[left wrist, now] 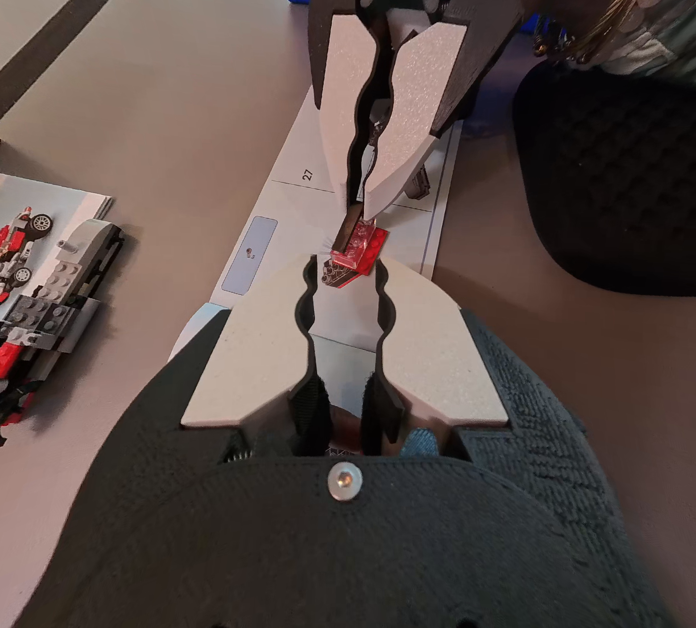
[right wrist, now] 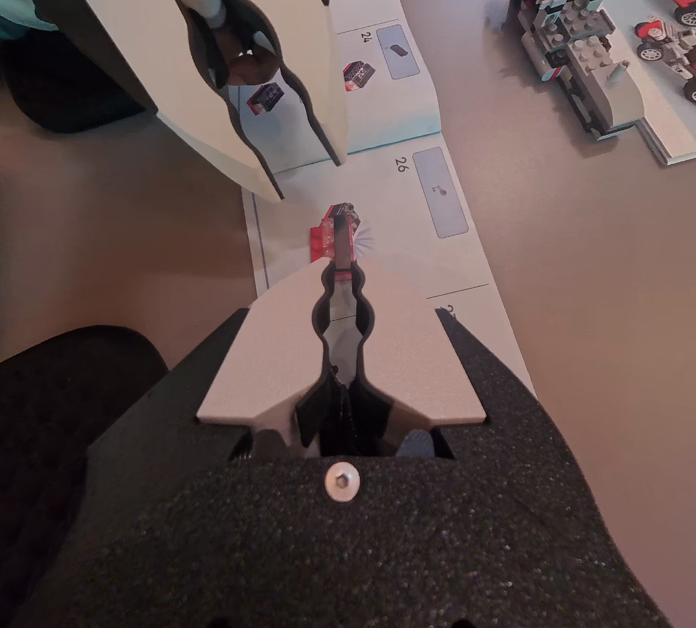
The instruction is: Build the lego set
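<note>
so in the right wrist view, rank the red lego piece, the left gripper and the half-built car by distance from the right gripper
1. Red lego piece: at the right gripper tips, on the instruction sheet.
2. Left gripper: just beyond, upper left, open.
3. Half-built car: farthest, upper right, beside a booklet.

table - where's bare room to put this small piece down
Free: the table strip between the booklet and the car build, and the bare stretch right of the booklet in the right wrist view. Crowded: the booklet's middle, where both grippers meet at the red piece, and around the car build.
</note>
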Demonstrator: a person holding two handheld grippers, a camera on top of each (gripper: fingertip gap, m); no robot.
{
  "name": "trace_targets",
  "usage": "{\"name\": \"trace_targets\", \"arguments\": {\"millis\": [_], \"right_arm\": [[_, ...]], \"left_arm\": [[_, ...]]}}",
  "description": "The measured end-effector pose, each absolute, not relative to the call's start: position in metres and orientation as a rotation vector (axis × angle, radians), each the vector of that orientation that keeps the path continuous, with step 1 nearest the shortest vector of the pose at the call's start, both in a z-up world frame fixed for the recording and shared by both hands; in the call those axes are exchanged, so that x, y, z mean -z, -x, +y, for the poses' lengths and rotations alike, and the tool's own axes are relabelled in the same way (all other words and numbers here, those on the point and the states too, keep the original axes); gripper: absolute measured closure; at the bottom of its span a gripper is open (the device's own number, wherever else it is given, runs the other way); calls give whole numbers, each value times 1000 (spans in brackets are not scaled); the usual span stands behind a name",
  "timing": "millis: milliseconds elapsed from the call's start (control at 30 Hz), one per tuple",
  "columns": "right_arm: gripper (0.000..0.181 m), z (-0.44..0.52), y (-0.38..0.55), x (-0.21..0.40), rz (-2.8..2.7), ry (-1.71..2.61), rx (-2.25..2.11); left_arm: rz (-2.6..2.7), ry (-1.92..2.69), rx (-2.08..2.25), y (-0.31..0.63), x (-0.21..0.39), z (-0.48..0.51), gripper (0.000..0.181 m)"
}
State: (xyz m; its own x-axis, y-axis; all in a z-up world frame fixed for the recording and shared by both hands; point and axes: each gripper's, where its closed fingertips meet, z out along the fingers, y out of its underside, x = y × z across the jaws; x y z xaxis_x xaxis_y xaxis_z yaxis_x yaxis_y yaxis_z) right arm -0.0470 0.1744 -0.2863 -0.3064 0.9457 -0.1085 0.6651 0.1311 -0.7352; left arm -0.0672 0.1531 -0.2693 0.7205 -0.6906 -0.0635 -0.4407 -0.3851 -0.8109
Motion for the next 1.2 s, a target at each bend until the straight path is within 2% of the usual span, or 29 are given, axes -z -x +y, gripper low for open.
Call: {"name": "trace_targets", "arguments": {"millis": [1200], "right_arm": [[169,177,49,278,-1975,1552,-1047]], "left_arm": [[878,2082,400,64,282,151,148]]}}
